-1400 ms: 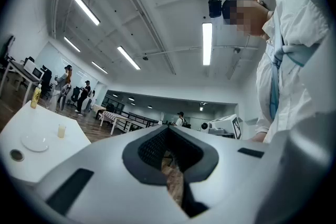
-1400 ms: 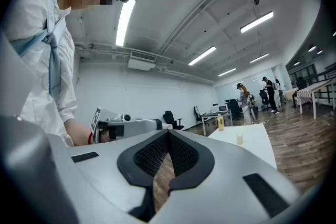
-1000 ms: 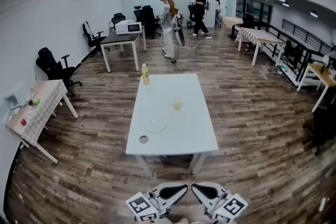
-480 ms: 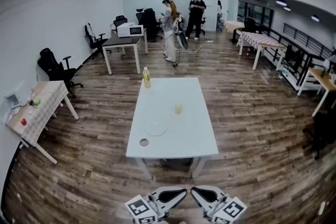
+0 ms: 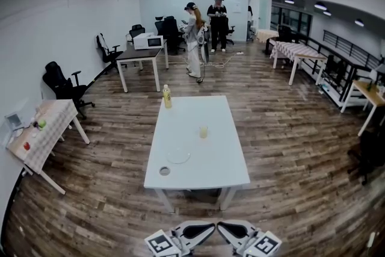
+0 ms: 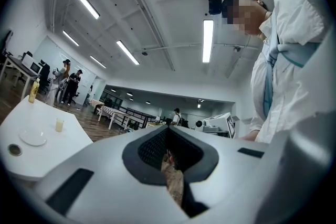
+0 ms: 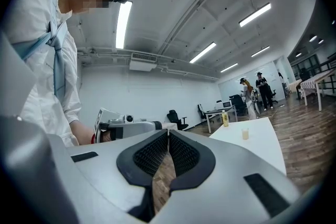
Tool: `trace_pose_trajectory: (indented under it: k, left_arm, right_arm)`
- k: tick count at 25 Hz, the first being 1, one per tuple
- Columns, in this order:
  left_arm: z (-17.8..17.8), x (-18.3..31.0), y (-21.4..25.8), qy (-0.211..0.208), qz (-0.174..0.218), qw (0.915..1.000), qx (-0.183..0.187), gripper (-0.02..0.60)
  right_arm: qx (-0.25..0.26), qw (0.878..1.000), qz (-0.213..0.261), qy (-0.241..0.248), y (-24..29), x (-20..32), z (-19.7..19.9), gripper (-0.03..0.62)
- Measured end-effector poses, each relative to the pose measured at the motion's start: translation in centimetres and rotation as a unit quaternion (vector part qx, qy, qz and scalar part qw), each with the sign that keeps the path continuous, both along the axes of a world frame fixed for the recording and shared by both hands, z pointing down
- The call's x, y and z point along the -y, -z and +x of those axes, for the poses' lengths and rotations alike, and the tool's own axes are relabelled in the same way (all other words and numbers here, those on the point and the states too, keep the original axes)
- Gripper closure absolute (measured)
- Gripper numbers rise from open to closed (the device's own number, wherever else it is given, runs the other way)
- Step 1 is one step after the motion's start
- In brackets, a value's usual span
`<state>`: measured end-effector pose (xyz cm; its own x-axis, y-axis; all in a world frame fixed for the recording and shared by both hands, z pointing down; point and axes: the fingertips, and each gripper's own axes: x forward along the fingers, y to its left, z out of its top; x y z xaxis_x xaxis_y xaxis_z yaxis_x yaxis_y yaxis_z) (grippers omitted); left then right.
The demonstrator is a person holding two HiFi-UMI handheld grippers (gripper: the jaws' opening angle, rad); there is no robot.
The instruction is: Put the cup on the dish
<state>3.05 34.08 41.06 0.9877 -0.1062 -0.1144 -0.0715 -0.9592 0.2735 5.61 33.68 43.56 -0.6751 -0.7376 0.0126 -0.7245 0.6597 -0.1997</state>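
White table (image 5: 212,161) holds the pale yellow cup (image 5: 203,131) mid-top, well apart from both grippers, which sit low at the head view's bottom edge. L gripper (image 6: 167,132) and R gripper (image 7: 168,138): jaws pressed together, nothing between. Clear dish (image 5: 178,156) lies near cup, front-left of it; bottle (image 5: 166,96) at far edge. Wood floor (image 5: 108,189) lies between grippers and table. Vs 1 s ago: table sits lower in head view and grippers have sunk toward the edge.

White table (image 5: 186,114), pale-yellow cup (image 5: 203,131) — brown wood-plank floor (image 5: 289,129).
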Motion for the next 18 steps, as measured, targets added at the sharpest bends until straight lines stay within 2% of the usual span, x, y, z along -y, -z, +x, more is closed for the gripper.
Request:
trace_pose_trajectory:
  k: [11, 15, 18]
  left_arm:
    - [0.45, 0.13, 0.06, 0.006, 0.004, 1.0000, -0.002, 0.581]
    - [0.49, 0.25, -0.17, 0.009, 0.001, 1.0000, -0.002, 0.581]
    - [0.34, 0.42, -0.24, 0.014, 0.002, 0.9999, -0.002, 0.581]
  right_arm:
    - [0.017, 1.000, -0.004, -0.004, 0.89, 0.57, 0.42, 0.562]
    - [0.015, 1.000, 0.010, 0.000, 0.79, 0.66, 0.68, 0.562]
    - [0.035, 0.999, -0.004, 0.003, 0.79, 0.80, 0.43, 0.562]
